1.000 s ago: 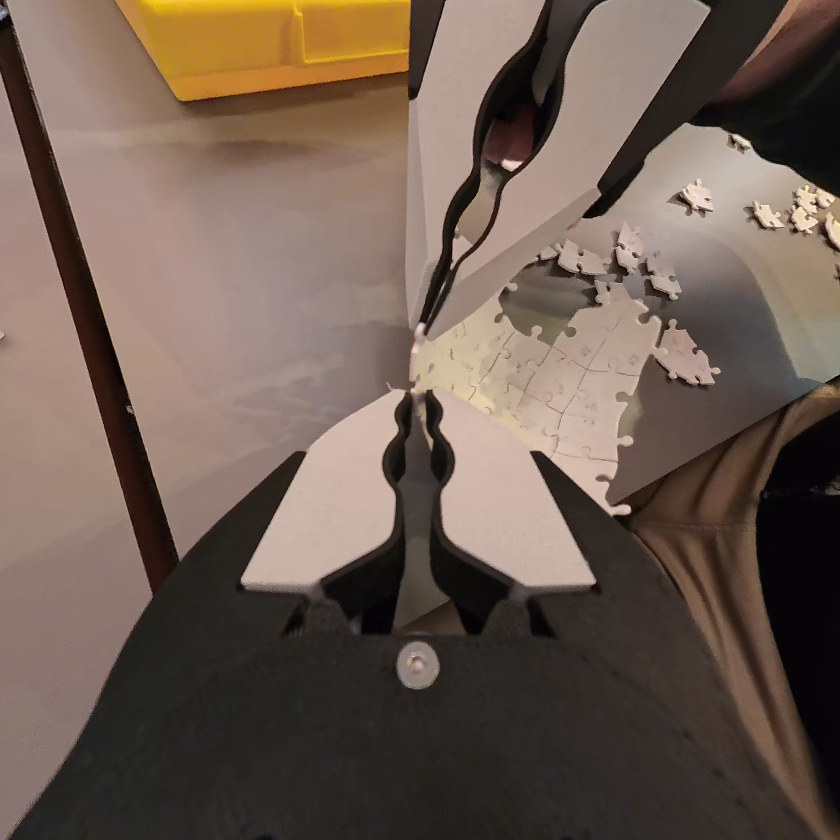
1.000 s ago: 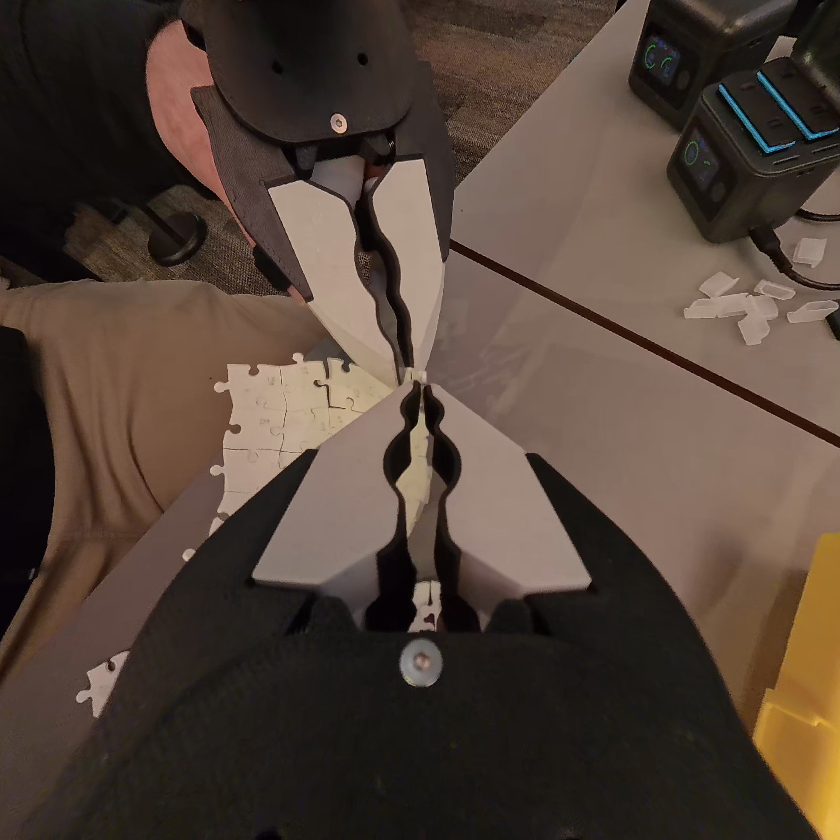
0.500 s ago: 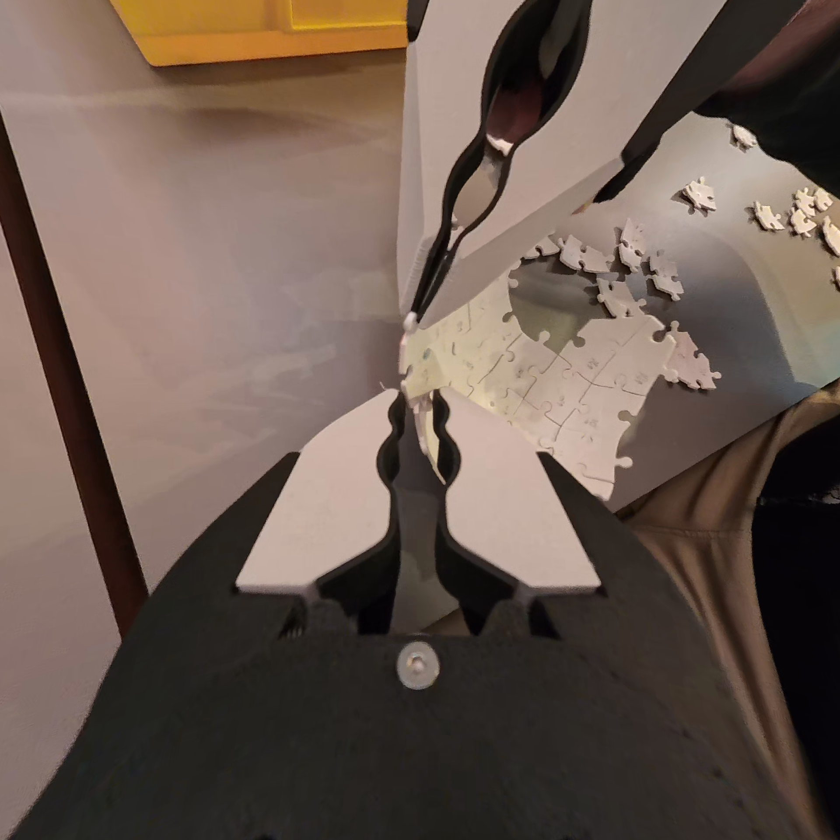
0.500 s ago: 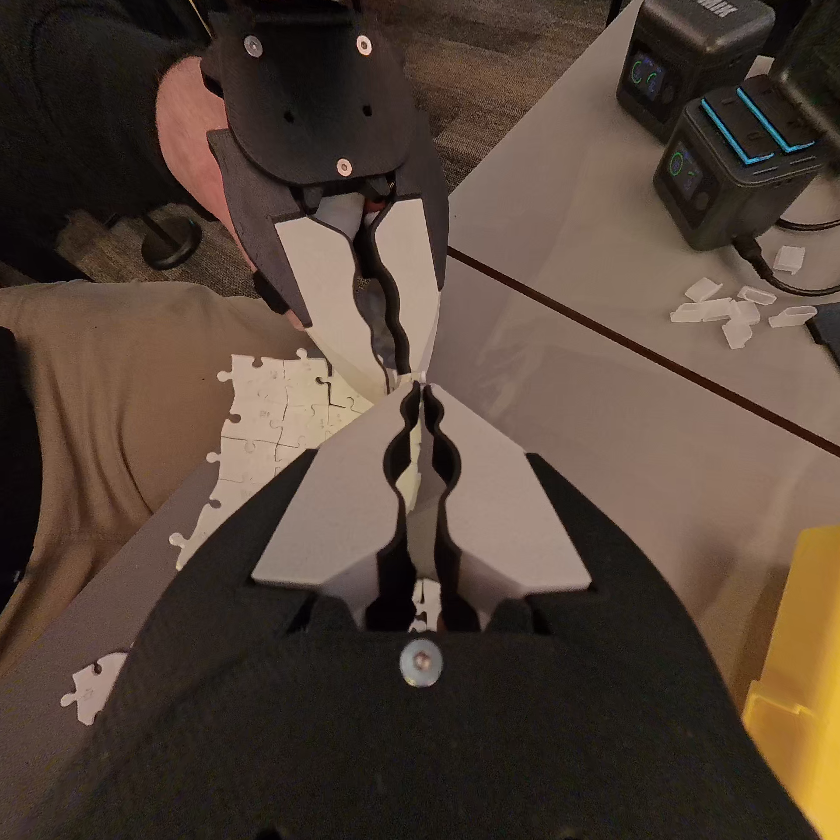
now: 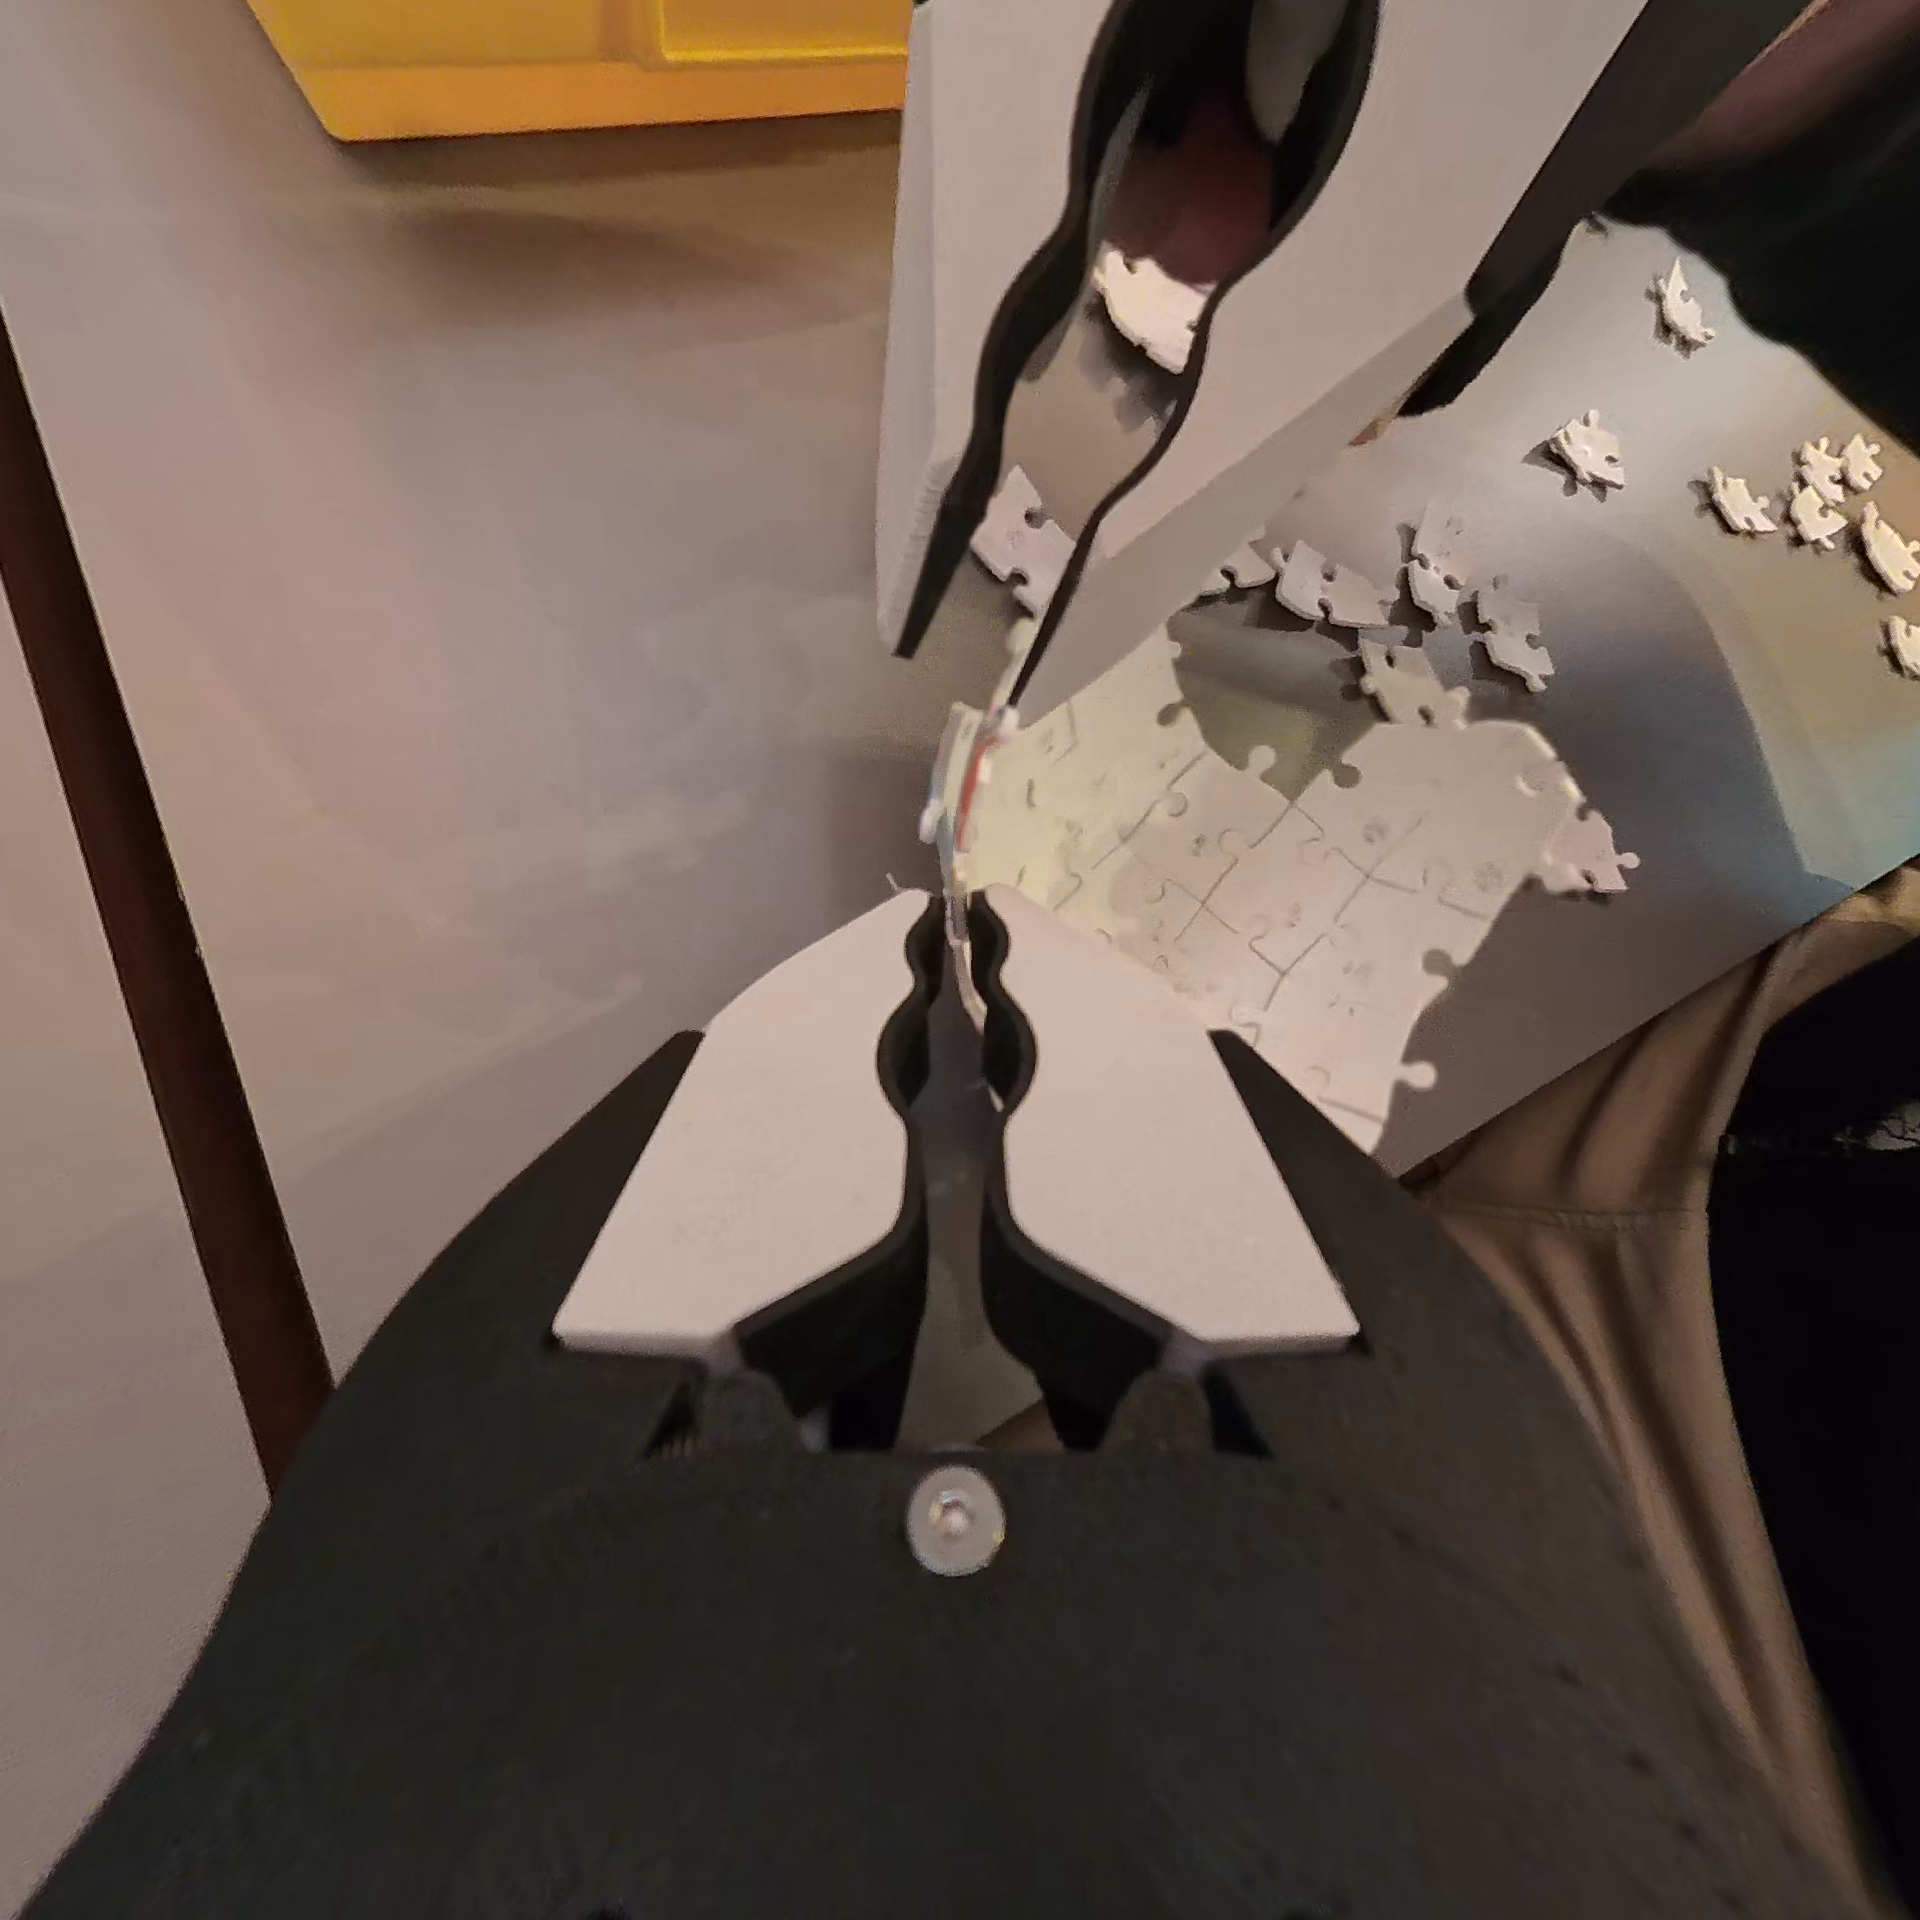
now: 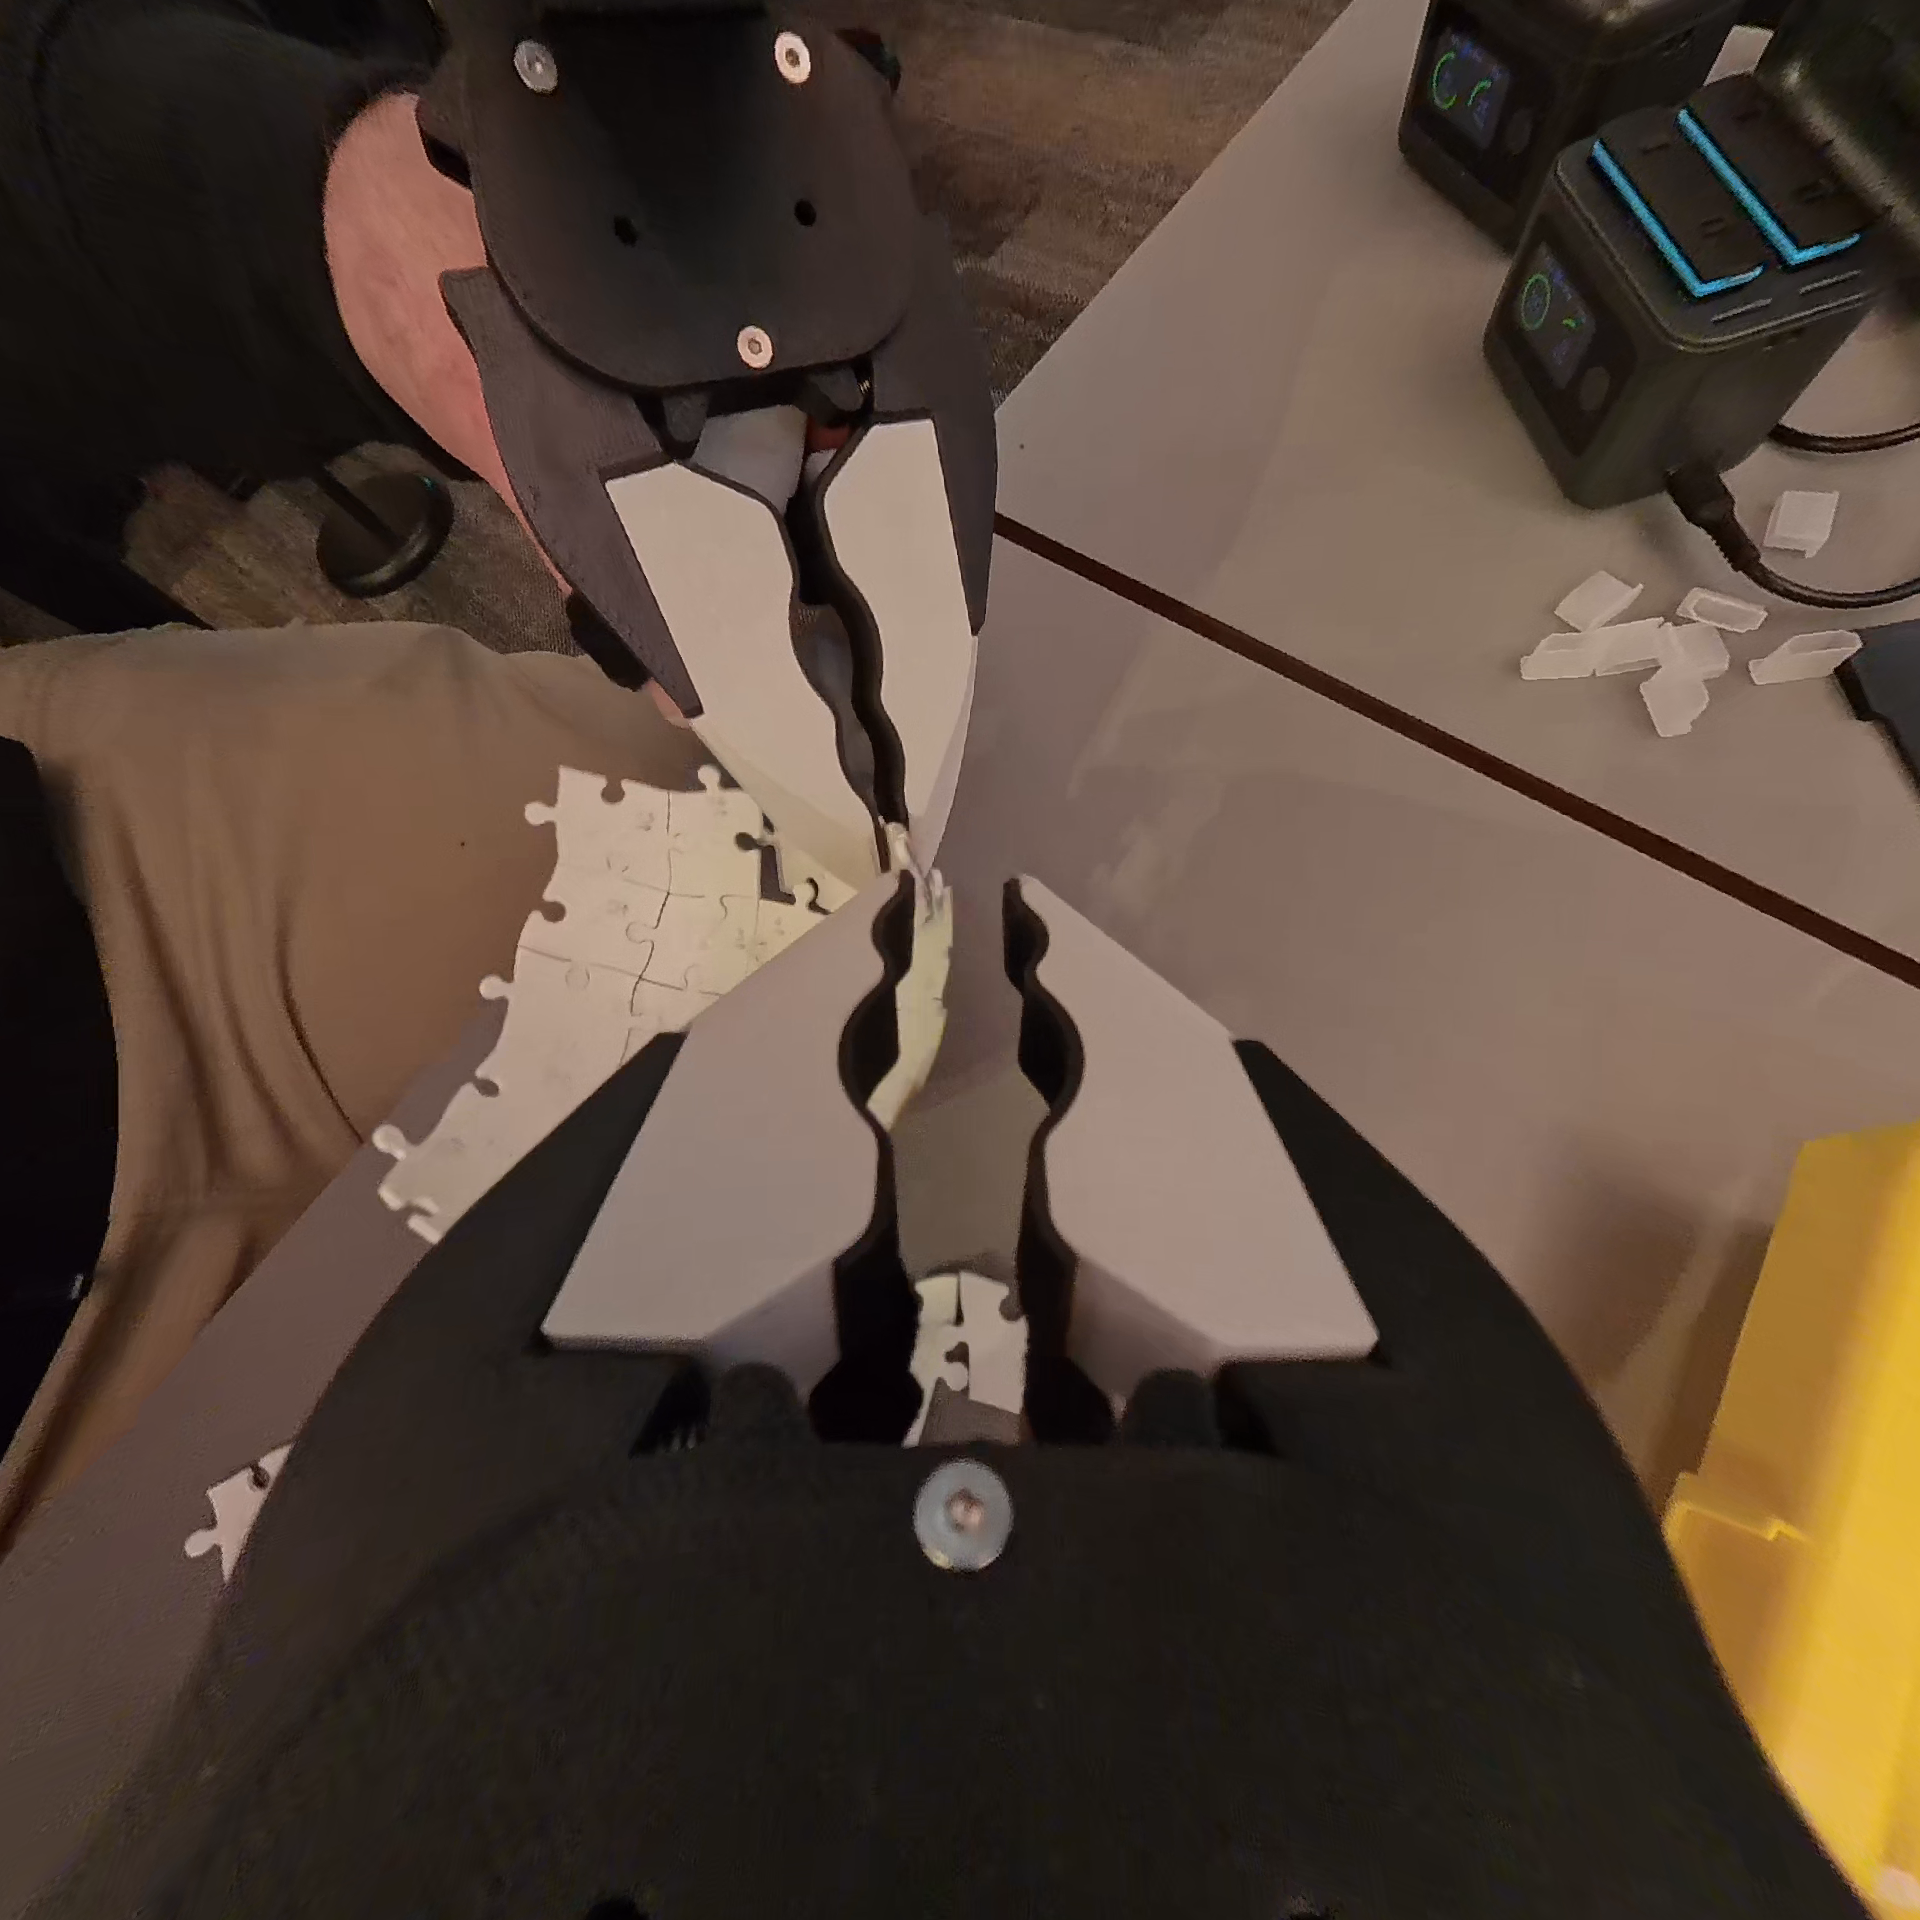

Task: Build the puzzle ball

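While the assembled puzzle sheet hangs over the near table edge, its raised rim stays pinched edge-on in my left gripper, whose jaws are closed on it. My right gripper, clamped on that same rim half a second ago, now stands with its jaws parted, the curved edge lying against only its left finger. I judge this a release: the join there has been pressed, and the next piece must come from the loose pieces scattered far right. A yellow bin sits beyond.
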`<state>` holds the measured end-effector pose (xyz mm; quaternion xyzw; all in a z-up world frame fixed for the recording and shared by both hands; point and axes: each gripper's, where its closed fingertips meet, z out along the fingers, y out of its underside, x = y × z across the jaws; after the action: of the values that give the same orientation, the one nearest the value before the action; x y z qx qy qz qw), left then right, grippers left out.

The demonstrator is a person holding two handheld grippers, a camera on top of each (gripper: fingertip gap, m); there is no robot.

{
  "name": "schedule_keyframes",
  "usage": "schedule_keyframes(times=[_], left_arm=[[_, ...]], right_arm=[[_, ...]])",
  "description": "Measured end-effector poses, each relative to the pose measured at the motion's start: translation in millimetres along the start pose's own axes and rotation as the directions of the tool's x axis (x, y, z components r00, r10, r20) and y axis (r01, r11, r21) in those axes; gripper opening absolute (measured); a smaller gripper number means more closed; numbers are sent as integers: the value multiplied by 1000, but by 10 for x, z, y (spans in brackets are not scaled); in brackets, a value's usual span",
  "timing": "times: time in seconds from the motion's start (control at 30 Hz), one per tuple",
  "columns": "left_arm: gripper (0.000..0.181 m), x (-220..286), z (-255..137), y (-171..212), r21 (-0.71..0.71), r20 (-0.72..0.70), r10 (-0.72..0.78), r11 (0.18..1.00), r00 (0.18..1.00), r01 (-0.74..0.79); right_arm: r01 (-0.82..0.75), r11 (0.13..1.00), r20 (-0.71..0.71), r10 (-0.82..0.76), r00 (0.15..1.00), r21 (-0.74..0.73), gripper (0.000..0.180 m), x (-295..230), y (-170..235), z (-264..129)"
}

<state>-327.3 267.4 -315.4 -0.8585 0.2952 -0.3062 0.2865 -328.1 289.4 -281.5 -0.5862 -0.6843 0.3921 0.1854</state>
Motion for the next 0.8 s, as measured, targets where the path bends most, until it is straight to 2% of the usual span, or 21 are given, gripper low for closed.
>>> schedule_keyframes(times=[0.03, 0.5, 0.63, 0.8], left_arm=[[4, 2, 1, -1, 0, -2, -1, 1000, 1000, 1], [4, -1, -13, 0, 16, -58, -59, 998, 997, 60], [4, -5, -14, 4, 15, -63, -70, 997, 996, 71], [4, -16, -7, 14, 7, -59, -79, 997, 995, 80]], right_arm=[[3, 1000, 0, -3, 1000, -13, 16, 3, 15, 6], [-16, 999, 31, 18, 999, -42, 16, -20, 89, 36], [-29, 998, 29, 31, 999, -53, 24, -3, 98, 23], [-50, 995, 45, 54, 998, -91, 24, -1, 152, 62]])
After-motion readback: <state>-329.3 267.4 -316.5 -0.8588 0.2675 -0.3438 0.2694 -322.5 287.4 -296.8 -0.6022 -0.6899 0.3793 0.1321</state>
